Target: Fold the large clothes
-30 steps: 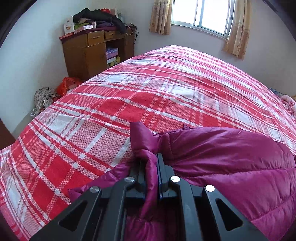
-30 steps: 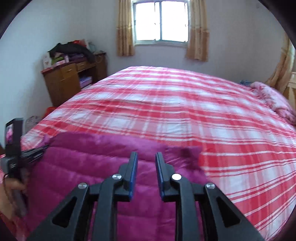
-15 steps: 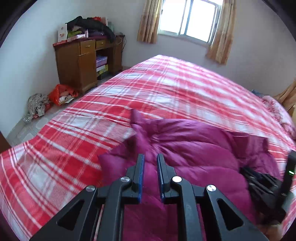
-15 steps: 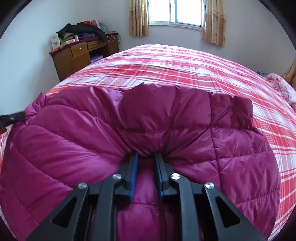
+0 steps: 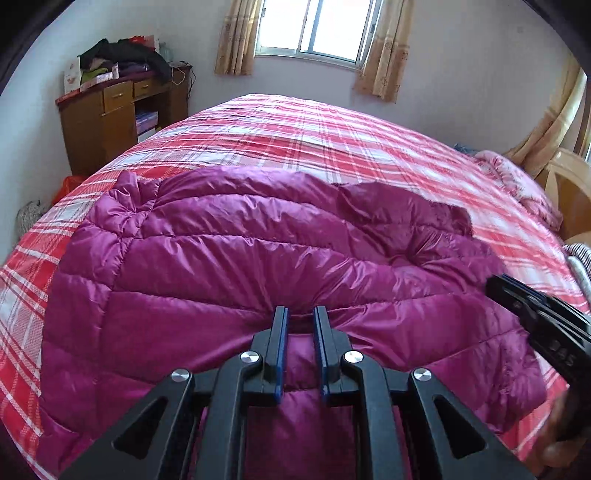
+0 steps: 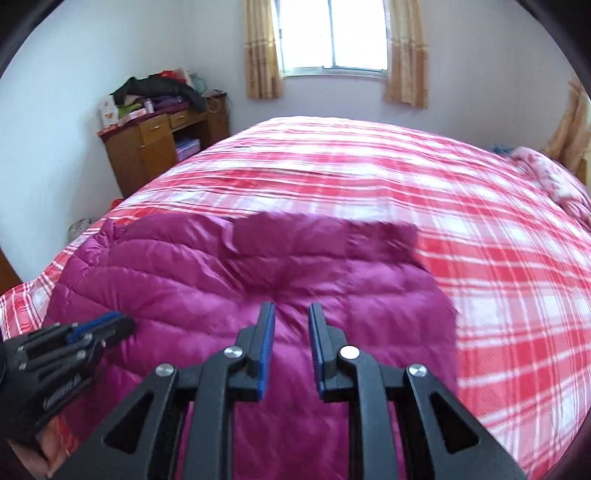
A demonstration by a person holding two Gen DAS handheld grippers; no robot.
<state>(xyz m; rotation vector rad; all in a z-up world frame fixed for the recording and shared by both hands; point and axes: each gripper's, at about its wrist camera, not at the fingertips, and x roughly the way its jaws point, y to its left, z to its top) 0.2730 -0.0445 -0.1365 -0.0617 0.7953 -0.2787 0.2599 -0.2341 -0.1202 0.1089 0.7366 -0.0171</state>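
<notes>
A magenta quilted down jacket (image 5: 258,258) lies spread on the red plaid bed (image 5: 332,140), near its front edge; it also shows in the right wrist view (image 6: 221,288). My left gripper (image 5: 300,314) is open, its tips at the jacket's surface where the fabric puckers, holding nothing. My right gripper (image 6: 291,310) is open and empty above the jacket. The right gripper shows at the right edge of the left wrist view (image 5: 524,299), and the left gripper at the left edge of the right wrist view (image 6: 99,325).
A wooden desk (image 5: 118,118) piled with clothes stands at the back left by the wall. A window with curtains (image 5: 317,33) is behind the bed. A pink blanket (image 5: 517,184) lies at the bed's far right. Bags (image 5: 66,182) sit on the floor left.
My left gripper let go of the jacket's corner and moved right over the jacket's middle. My right gripper lifted off the jacket. The jacket now lies spread flatter.
</notes>
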